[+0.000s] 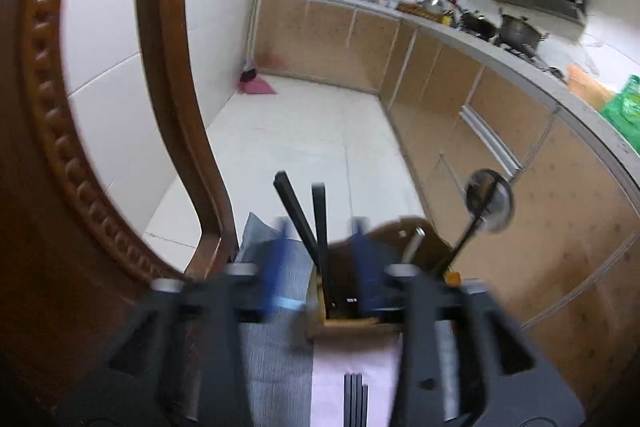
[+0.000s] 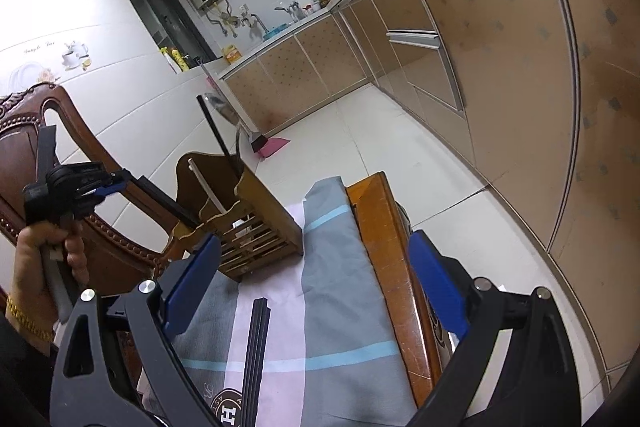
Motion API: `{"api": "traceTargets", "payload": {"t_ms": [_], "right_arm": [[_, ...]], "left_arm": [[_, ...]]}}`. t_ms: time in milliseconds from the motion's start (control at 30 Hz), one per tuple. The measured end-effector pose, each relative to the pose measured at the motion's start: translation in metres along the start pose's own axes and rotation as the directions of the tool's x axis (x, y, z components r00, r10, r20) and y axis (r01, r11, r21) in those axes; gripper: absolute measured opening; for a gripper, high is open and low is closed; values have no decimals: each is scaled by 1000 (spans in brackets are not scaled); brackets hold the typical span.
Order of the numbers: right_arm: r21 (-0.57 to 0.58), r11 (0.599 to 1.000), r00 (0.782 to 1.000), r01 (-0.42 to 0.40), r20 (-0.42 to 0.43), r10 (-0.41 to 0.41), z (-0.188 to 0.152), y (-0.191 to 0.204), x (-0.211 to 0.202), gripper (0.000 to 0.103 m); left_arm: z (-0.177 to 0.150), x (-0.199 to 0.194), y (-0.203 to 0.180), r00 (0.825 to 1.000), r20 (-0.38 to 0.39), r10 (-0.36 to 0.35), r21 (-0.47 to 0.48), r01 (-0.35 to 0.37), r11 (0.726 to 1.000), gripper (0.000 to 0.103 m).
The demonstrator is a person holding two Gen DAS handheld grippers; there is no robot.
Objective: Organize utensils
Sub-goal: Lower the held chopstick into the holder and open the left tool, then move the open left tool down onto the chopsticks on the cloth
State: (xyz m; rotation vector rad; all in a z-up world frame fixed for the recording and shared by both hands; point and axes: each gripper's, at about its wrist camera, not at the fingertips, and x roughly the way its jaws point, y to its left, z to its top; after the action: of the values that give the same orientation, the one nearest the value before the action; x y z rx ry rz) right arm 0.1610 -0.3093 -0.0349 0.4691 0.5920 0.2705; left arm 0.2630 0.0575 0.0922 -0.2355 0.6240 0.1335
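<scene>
A wooden utensil holder [image 2: 256,223] stands on a grey and pink cloth [image 2: 320,307] on a table. It holds black chopsticks [image 1: 304,223], a white utensil and a metal ladle [image 1: 488,199]. My left gripper [image 1: 320,239] is open, its blue fingers on either side of the chopsticks above the holder [image 1: 352,311]; it also shows at the left of the right wrist view [image 2: 116,187]. My right gripper [image 2: 316,275] is open and empty above the cloth. Several black chopsticks [image 2: 256,359] lie on the cloth below it, also in the left wrist view [image 1: 356,399].
A carved wooden chair back [image 1: 72,147] rises at the left behind the holder. The wooden table edge [image 2: 384,251] runs right of the cloth. Kitchen cabinets [image 2: 520,87] line the right side, with a tiled floor [image 1: 304,131] and a pink dustpan [image 1: 258,87] beyond.
</scene>
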Motion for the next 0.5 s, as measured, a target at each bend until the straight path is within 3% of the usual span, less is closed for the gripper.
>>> {"api": "traceTargets", "payload": {"t_ms": [33, 100, 200, 333, 433, 500], "right_arm": [[-6, 1000, 1000, -1, 0, 1, -1, 2, 0, 92], [-15, 1000, 1000, -5, -9, 5, -2, 5, 2, 92], [-42, 999, 1000, -8, -29, 7, -6, 12, 4, 92], [-116, 993, 997, -1, -71, -8, -17, 28, 7, 92], [-179, 984, 995, 7, -97, -25, -31, 42, 4, 92], [-231, 972, 993, 28, -109, -54, -41, 50, 2, 92]], "left_arm": [[-6, -11, 1, 1000, 24, -4, 10, 4, 1000, 69], [-27, -42, 1, 998, 67, -16, 59, 12, 998, 80], [-63, -75, -6, 996, 86, -19, 128, 8, 992, 89], [-130, -92, -21, 1000, 12, -5, 238, 2, 971, 90], [-179, -97, -21, 1000, -31, -3, 226, 10, 974, 90], [-208, -98, -16, 999, -22, 32, 189, -28, 981, 90]]}}
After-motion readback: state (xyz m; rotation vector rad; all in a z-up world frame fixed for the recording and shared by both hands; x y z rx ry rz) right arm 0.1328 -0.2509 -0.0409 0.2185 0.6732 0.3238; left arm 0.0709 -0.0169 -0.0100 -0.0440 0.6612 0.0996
